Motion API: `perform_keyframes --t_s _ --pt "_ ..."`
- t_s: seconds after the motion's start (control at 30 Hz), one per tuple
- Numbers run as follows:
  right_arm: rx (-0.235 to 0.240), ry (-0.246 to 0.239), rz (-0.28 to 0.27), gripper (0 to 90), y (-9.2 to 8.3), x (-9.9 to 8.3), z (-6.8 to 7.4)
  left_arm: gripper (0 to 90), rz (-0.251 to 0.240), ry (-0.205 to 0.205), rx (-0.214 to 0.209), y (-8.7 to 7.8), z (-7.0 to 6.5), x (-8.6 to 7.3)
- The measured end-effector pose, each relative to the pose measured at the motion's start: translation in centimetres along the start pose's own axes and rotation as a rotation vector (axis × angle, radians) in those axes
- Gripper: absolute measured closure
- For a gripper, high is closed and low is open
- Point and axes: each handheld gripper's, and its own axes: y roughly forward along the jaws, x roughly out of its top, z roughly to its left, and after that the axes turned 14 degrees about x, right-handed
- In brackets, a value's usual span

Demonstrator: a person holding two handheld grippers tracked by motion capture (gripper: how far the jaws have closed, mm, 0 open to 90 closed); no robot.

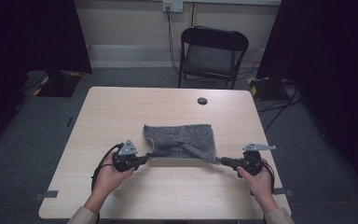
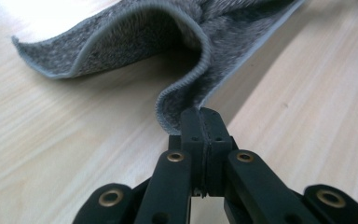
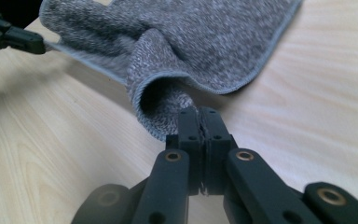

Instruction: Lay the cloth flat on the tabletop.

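A: Near edge first. What are the grippers doing?

B: Left gripper [image 1: 145,159] is in the person's left hand [image 1: 108,175], near the table's [image 1: 121,107] near edge, left of centre. Jaws pressed together, pinching the near left corner of the grey cloth [image 1: 182,140]. In the left gripper view the cloth's hem goes right in between the pads [image 2: 191,128].

A: Right one?

B: Same deal. Right gripper [image 1: 223,161] in the right hand [image 1: 261,179], near the right edge, jaws clamped on the near right corner. The right gripper view shows the cloth curling into a small loop just above the pads [image 3: 189,123].

A: Cloth position?

B: Middle of the table, a bit toward the near edge. Its near hem is lifted off the wood and stretched between the two grippers; the far part lies flat.

A: Farther back?

B: A round cable hole [image 1: 202,101] near the far edge, well apart from the cloth. Beyond the table, a black folding chair [image 1: 213,53] on the floor.
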Motion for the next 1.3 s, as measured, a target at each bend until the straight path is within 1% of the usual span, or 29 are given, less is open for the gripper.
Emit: perform_keyframes --t_s 0.07,0.13,0.17,0.2,0.23,0.3,0.37,0.43,0.47,0.57,0.6,0.63,0.67,0.7,0.73,0.77,0.83,0.87,0.9,0.93,1.0,1.1,1.17,1.2,1.23,1.3 --pt "0.005 0.023 0.000 89.0 -0.3 -0.4 -0.1 89.7 0.002 0.010 -0.012 -0.5 -0.2 -0.2" --pt "0.004 0.036 0.003 88.6 -0.4 -0.7 0.0 89.7 0.003 0.023 -0.022 -1.0 -0.6 -0.2" --pt "0.000 0.039 0.010 87.9 -0.4 -0.8 0.0 89.7 0.007 0.031 -0.033 -1.2 -0.9 -0.3" --pt "-0.011 0.039 0.013 86.9 -0.5 -0.8 0.2 89.7 0.009 0.037 -0.034 -1.4 -1.0 -0.4" --pt "-0.020 0.041 0.008 85.5 -0.6 -0.8 0.3 89.7 0.015 0.038 -0.041 -1.6 -1.2 -0.6" --pt "-0.030 0.031 0.007 86.5 -0.9 -0.8 0.4 89.7 0.028 0.049 -0.047 -1.7 -1.5 -0.9" --pt "-0.037 0.032 0.004 84.3 -1.2 -0.9 0.3 89.7 0.048 0.060 -0.059 -1.8 -1.8 -1.5" --pt "-0.038 0.030 0.006 83.4 -1.3 -1.0 0.4 89.6 0.058 0.056 -0.069 -1.8 -1.9 -1.9" --pt "-0.038 0.024 0.001 81.1 -1.4 -1.0 0.4 89.6 0.060 0.049 -0.076 -1.8 -1.9 -2.0" --pt "-0.023 0.001 -0.001 76.7 -1.4 -0.9 0.7 89.4 0.070 0.054 -0.080 -1.9 -2.1 -2.3" --pt "-0.012 -0.011 0.004 74.0 -1.2 -0.8 1.0 88.8 0.064 0.054 -0.076 -1.8 -2.1 -2.4" --pt "-0.007 -0.031 0.010 71.2 -1.0 -0.6 1.2 86.3 0.061 0.040 -0.072 -1.8 -2.1 -2.4" --pt "-0.007 -0.040 0.012 69.4 -0.8 -0.6 1.5 82.5 0.043 0.033 -0.066 -1.7 -1.9 -2.4" --pt "0.001 -0.056 0.013 67.6 -0.5 -0.4 1.8 73.6 0.021 0.040 -0.048 -1.6 -1.9 -2.3" --pt "0.010 -0.070 0.016 65.9 -0.2 -0.3 2.0 64.4 0.003 0.037 -0.034 -1.5 -1.9 -2.3" --pt "0.007 -0.078 0.017 64.4 0.0 -0.3 2.2 59.2 -0.023 0.020 -0.036 -1.4 -1.9 -2.0" --pt "0.017 -0.088 0.016 61.2 0.6 -0.1 2.4 53.8 -0.048 0.045 -0.036 -1.2 -2.3 -1.6" --pt "0.018 -0.090 0.018 60.9 0.7 0.0 2.4 50.5 -0.060 0.051 -0.047 -0.8 -2.6 -1.3" --pt "0.020 -0.103 0.026 60.9 1.1 0.0 2.5 49.5 -0.063 0.047 -0.062 -0.5 -2.9 -1.2" --pt "0.028 -0.114 0.034 60.8 1.4 0.1 2.5 49.3 -0.061 0.054 -0.068 -0.2 -3.1 -1.2" --pt "0.028 -0.121 0.044 59.9 2.0 0.2 2.5 49.3 -0.042 0.086 -0.079 0.6 -3.7 -1.2" --pt "0.022 -0.129 0.066 59.9 3.0 0.2 2.5 50.5 -0.024 0.100 -0.096 1.7 -4.2 -1.3" --pt "0.017 -0.131 0.078 60.3 3.6 0.2 2.3 52.7 -0.011 0.102 -0.107 2.1 -4.4 -1.4" --pt "0.017 -0.131 0.083 61.1 3.8 0.1 2.2 55.0 -0.015 0.108 -0.105 2.3 -4.4 -1.4" --pt "0.018 -0.126 0.085 61.9 4.1 0.0 2.1 56.8 -0.015 0.100 -0.100 2.4 -4.4 -1.4" --pt "0.013 -0.130 0.101 64.3 4.4 -0.1 2.0 60.9 -0.014 0.111 -0.093 2.4 -4.2 -1.4"
